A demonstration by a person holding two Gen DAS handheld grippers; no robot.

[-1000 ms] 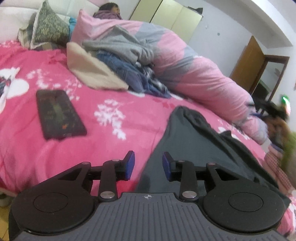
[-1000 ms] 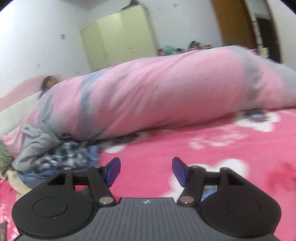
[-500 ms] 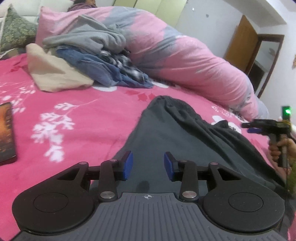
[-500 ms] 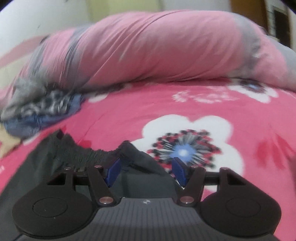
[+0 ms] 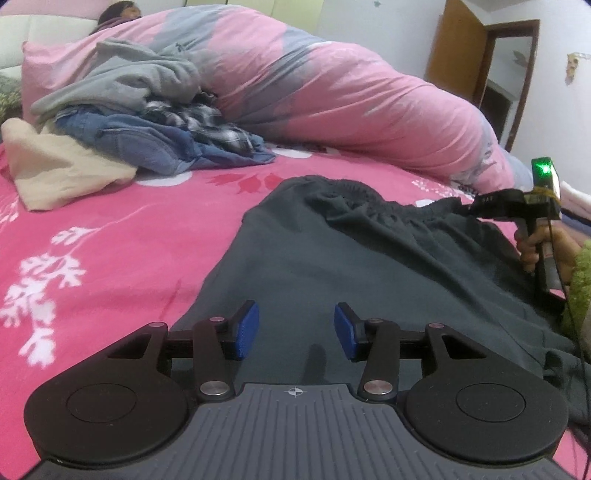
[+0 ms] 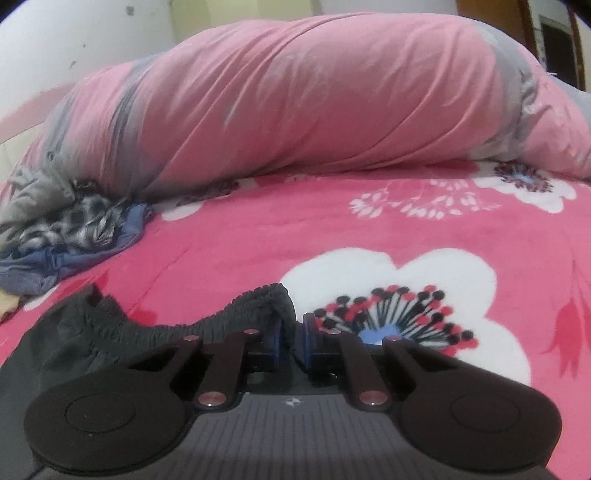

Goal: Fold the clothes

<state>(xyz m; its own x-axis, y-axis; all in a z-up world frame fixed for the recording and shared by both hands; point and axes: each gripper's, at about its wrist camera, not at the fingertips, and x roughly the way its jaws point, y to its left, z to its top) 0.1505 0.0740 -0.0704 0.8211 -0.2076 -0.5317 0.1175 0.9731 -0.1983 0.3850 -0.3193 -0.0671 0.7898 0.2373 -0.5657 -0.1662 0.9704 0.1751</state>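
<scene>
I am holding my left gripper (image 5: pixel 296 330) low over the near part of the dark grey shorts (image 5: pixel 332 266), its blue pads (image 5: pixel 246 329) parted and clear of the cloth; the jaws have just been opening wider, with nothing pinched between them. The shorts are lying spread on the pink floral bedspread (image 5: pixel 110 229), with the gathered waistband (image 5: pixel 369 199) at their far edge.

At the right end of that waistband my right gripper (image 6: pixel 291 338) is clamping the elastic: its jaws have just been closing, and the bunched waistband (image 6: pixel 236 314) is now sitting squeezed between the two blue pads (image 6: pixel 275 339). In the left wrist view, that same gripper (image 5: pixel 469 208) is showing at the right edge, biting the corner of the shorts, with my right hand (image 5: pixel 543 247) wrapping its handle and a green light (image 5: pixel 543 170) glowing on top.

Farther back on the bedspread, a heap of unfolded clothes (image 5: pixel 155 122) is lying to the left: a cream piece, blue denim, a checked shirt and a grey sweatshirt on top. Behind it a long pink and grey duvet (image 5: pixel 332 96) is stretching across the bed, and a person (image 5: pixel 118 9) is lying at its far left end. A wooden door (image 5: pixel 458 66) is standing open at the far right.
</scene>
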